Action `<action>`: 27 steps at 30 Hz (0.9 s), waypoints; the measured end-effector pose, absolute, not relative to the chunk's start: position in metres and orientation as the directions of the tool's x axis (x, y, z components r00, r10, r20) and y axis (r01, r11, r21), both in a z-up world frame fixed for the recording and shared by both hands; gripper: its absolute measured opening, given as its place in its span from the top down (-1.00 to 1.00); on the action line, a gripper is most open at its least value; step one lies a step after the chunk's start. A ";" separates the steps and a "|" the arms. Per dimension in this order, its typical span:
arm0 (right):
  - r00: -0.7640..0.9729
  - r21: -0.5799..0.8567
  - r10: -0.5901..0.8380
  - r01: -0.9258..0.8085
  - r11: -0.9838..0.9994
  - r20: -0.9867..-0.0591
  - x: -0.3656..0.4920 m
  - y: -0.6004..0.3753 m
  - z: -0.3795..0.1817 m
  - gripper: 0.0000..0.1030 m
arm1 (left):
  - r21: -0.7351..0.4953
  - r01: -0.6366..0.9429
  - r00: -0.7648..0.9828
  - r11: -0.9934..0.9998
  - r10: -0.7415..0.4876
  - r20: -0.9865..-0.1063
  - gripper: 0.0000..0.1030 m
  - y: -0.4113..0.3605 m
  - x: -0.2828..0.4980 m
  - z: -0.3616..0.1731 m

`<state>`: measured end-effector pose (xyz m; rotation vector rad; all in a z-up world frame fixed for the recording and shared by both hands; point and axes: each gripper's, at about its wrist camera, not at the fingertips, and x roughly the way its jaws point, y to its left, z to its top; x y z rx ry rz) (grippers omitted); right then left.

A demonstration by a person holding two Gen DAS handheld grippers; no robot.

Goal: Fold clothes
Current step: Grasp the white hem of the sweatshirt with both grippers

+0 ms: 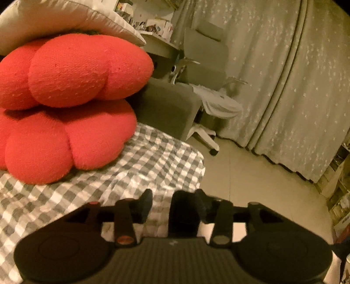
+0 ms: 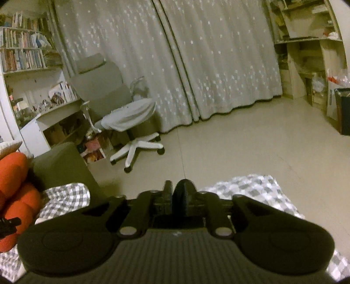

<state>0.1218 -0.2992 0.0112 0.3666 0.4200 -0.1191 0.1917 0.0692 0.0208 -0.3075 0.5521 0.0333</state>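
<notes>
My left gripper [image 1: 162,207] hovers low over a grey-and-white checked cloth [image 1: 113,174] that covers the bed. Its jaws are open, with only the checked cloth visible through the gap. My right gripper [image 2: 176,192] points out over the bed's edge toward the floor; its black fingers [image 2: 186,194] stand a narrow gap apart with nothing between them. The same checked cloth [image 2: 251,192] lies under and to both sides of it. I cannot pick out any separate garment near either gripper.
Two red lobed cushions [image 1: 65,72] are stacked at left under a pale pillow [image 1: 54,19]. Beyond the bed are a grey headboard or box [image 1: 166,107], a wheeled chair [image 2: 131,122] with a pale cloth draped on it, star-print curtains [image 2: 196,65], bookshelves [image 2: 21,43] and bare floor [image 2: 240,142].
</notes>
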 end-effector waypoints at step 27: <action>0.865 0.305 0.058 0.112 0.946 -0.498 0.041 -0.274 0.039 -0.10 | -0.221 -0.042 0.766 0.974 -0.111 -0.633 -0.33 0.051 0.072 0.034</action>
